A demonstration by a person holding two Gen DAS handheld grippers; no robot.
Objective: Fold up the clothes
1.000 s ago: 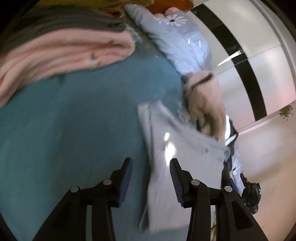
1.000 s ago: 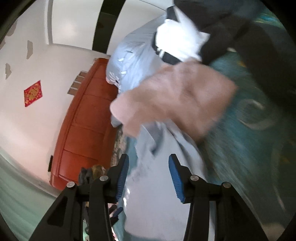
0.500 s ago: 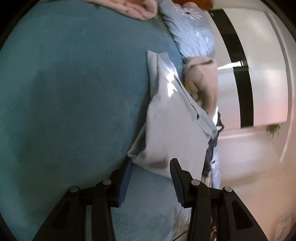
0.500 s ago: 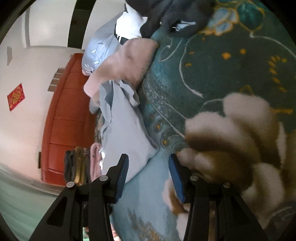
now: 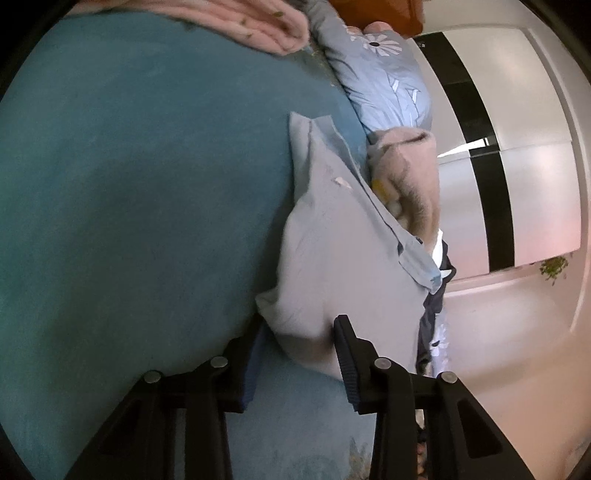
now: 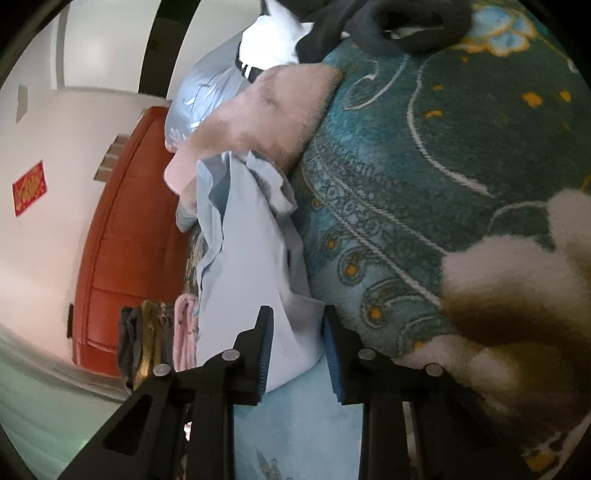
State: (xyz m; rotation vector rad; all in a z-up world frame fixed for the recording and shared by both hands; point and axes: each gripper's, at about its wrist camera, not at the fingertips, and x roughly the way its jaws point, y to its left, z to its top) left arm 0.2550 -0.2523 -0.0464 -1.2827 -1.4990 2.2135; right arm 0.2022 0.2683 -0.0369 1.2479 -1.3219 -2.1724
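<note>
A light grey-blue shirt (image 5: 343,251) lies spread on the teal bedspread (image 5: 129,192). Its near corner sits between the fingers of my left gripper (image 5: 297,343), which stands open. In the right wrist view the same shirt (image 6: 251,266) runs away from me, collar end crumpled against a pink fluffy garment (image 6: 273,110). Another near corner of it lies between the fingers of my right gripper (image 6: 297,339), whose jaws stand narrowed around the cloth with a gap still showing.
A blue floral quilt (image 5: 384,74) and a folded pink cloth (image 5: 258,22) lie at the far end. A stack of folded clothes (image 6: 155,339) sits by the red headboard (image 6: 129,240). Dark clothes (image 6: 388,22) and a white-brown fluffy item (image 6: 517,295) rest on the patterned blanket (image 6: 443,147).
Both grippers have come down to the shirt's near corners. The right gripper's fingers have drawn closer together around the cloth. The left gripper's gap is nearly unchanged.
</note>
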